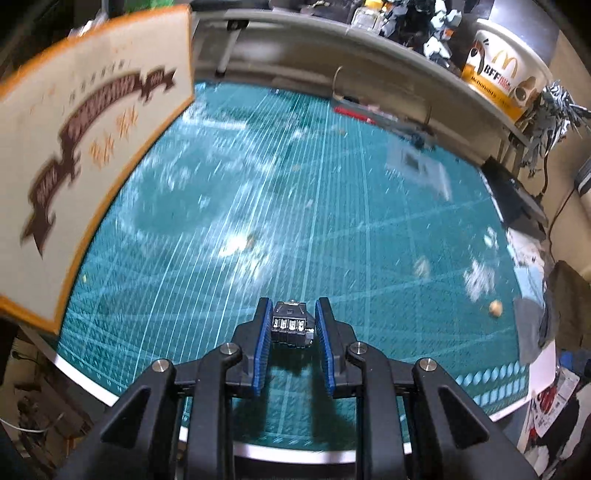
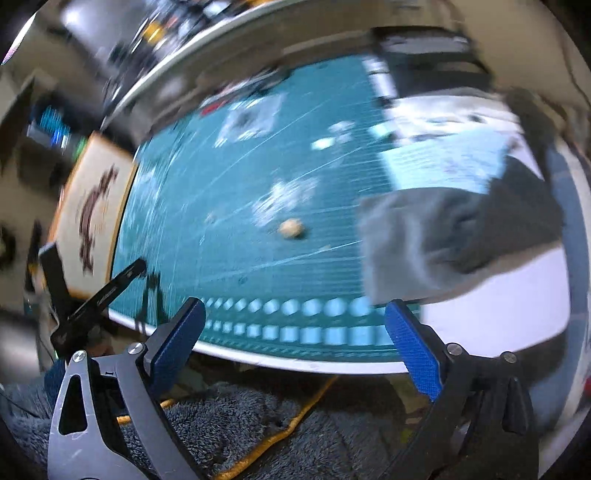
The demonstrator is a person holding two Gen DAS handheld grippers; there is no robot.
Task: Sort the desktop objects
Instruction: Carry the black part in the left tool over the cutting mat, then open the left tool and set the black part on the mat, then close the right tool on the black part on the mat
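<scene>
Desktop clutter is what I sort, and from the left comes a cream cardboard box with orange edges and a brown banner print point(image 1: 92, 147), beside the green gridded cutting mat point(image 1: 258, 184) on my desk. My left claw point(image 1: 291, 325) is clenched on a small black plastic part with silvery ridges point(image 1: 291, 325), lifted above the mat's near edge. It looks light, stiff and perhaps fragile, best pinched across its flat sides. Rightward, my right claw point(image 2: 295, 332) hangs released, nothing between its blue pads, near a soft grey cloth point(image 2: 443, 236).

hobby workshop | cutting mat point(image 1: 295, 184) | model robots point(image 1: 439, 33) on shelf point(image 1: 388, 40)
</scene>
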